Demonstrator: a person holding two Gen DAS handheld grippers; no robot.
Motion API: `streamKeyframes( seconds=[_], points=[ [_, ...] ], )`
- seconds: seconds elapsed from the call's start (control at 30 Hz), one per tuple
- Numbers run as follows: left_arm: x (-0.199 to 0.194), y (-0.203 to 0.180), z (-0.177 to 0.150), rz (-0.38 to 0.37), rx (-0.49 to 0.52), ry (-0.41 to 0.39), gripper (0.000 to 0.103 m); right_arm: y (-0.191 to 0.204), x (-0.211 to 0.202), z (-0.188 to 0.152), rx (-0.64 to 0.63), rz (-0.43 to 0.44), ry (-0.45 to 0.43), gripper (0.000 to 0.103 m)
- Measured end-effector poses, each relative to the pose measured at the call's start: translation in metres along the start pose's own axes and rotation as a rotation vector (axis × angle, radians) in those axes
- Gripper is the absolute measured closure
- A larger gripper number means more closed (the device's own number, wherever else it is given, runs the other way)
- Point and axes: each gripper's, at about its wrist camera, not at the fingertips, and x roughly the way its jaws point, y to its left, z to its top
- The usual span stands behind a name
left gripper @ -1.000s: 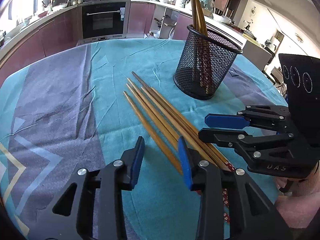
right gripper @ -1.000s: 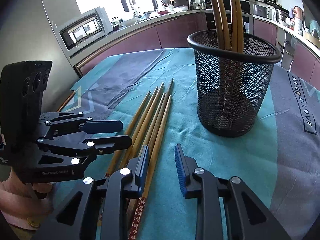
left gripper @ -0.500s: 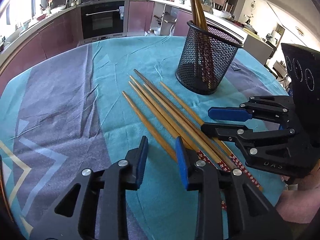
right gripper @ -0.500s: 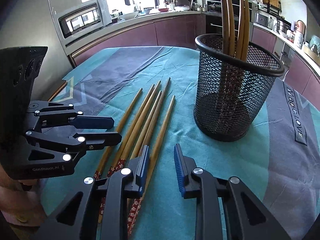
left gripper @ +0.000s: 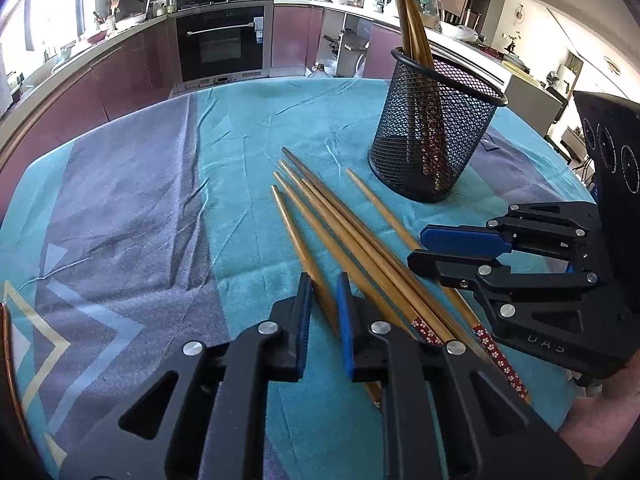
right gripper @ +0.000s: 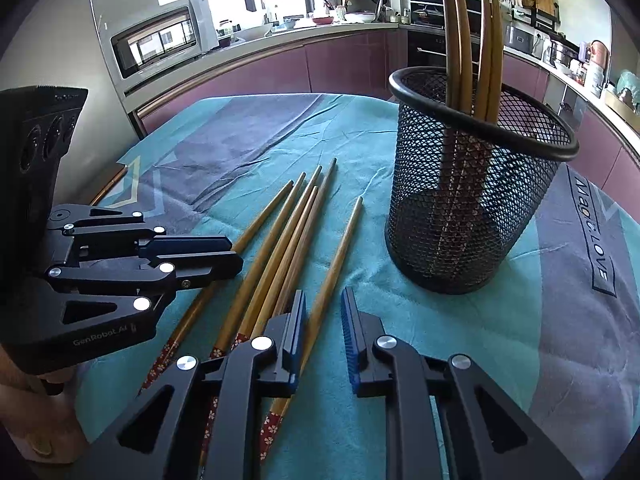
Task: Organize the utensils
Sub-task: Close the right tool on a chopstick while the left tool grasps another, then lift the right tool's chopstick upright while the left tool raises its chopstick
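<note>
Five loose chopsticks (left gripper: pixel 352 232) fanned on the teal cloth of the counter (left gripper: pixel 140 208), just beside the mesh cup (left gripper: pixel 436 120), tips toward the cup, patterned red butt ends toward the camera. One stick (right gripper: pixel 340 256) a little apart from the bundle, on the cup side; another (left gripper: pixel 304 248) alone on the side away from the cup. More chopsticks already upright inside the cup (right gripper: pixel 472 184), leaning on its rim.

Left tool (left gripper: pixel 322 312) low over the counter, narrowed to a slim gap around the stick farthest from the cup; contact of the pads with the wood not clear, so probably about to pinch rather than gripping. Right tool (right gripper: pixel 322 328) part open, a moderate gap, straddling the stick nearest the cup; nothing held.

Likely handling: very light, stiff, slender wooden rods, round or slightly squared, tapering to a point, smooth lacquered finish, so prone to rolling and slipping out of a pinch. Best taken near the thicker patterned end or at mid-length, pads square across the shaft, one stick at a time. Soft wrinkled cloth underneath, some give for fingertips to get below the wood. Cup of black wire mesh, cylindrical, flaring slightly to a rolled rim, light enough to tip if knocked by a swinging stick; tip-down or butt-down entry through the open top, clear of the sticks leaning there.
</note>
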Motion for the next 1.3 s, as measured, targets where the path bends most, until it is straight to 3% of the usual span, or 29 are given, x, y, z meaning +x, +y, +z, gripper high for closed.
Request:
streamKeyframes(
  seconds=[0.53,1.3],
  points=[
    [0.001,-0.002,-0.002,0.044,-0.033,-0.011,0.091,-0.015,0.001,0.002,0.096,0.04,-0.014,0.097],
    [-0.022,0.005,-0.005,0.032,-0.091,-0.059,0.095,-0.019,-0.029,0.001,0.118,0.137,-0.092,0.098]
  ],
)
